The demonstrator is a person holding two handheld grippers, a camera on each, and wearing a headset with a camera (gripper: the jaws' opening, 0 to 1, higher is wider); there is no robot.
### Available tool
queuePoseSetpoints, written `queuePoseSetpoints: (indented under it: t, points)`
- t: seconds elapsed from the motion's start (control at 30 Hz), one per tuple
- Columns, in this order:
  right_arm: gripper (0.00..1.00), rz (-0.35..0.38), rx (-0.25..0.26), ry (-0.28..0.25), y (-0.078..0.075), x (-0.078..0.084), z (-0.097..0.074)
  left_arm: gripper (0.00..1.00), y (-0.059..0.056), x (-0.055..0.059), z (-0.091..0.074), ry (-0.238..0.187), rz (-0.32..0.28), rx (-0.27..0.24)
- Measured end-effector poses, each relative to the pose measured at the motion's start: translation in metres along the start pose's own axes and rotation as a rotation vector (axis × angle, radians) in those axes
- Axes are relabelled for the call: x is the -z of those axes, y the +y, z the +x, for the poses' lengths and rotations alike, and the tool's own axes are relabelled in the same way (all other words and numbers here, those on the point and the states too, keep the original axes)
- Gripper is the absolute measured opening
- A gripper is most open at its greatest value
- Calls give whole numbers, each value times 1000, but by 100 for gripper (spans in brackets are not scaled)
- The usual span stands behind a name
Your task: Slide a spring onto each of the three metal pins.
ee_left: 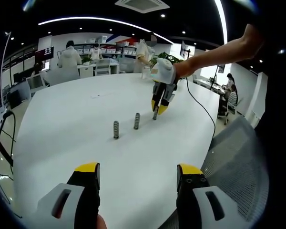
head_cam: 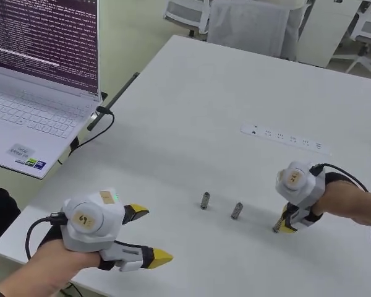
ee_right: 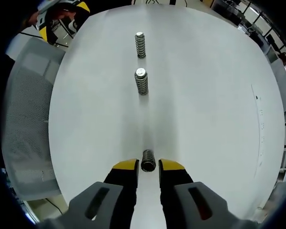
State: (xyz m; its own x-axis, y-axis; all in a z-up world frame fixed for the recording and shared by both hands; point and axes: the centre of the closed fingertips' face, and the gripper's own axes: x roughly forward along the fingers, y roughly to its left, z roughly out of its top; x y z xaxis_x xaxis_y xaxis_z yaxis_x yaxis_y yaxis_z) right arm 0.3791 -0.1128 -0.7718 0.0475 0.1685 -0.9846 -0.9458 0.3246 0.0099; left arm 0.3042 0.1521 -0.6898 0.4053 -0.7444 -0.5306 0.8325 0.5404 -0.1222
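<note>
The right gripper (ee_right: pixel 148 167) has its jaws drawn in tight around the third spring (ee_right: pixel 148 161), apparently pinching it, low on the worktop (head_cam: pixel 191 111). At its 12 o'clock the nearer loaded pin (ee_right: pixel 141 81) and the farther loaded pin (ee_right: pixel 140 44) stand in one line, each wearing a coil. The left gripper (head_cam: pixel 149 234) idles at 7 o'clock in the head view, jaws wide apart and holding nothing. In the head view the held spring leans. Pushed down at that slant, it could snag, buckle, or flick out of the pinch, and a sideways nudge might topple whatever it sits on. The third pin is hard to make out, and I cannot tell whether it is already inside the coil. The right pad's contact is also unclear.
</note>
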Motion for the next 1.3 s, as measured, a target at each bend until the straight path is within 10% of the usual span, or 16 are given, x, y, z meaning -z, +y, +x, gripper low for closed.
queuePoseSetpoints:
  t: [0.67, 1.3]
  points:
    - [30, 141, 83, -61, 13, 31, -19, 61, -3, -4, 7, -15, -3, 10]
    - [38, 377, 114, -290, 56, 40, -32, 62, 0, -12, 9, -28, -4, 4]
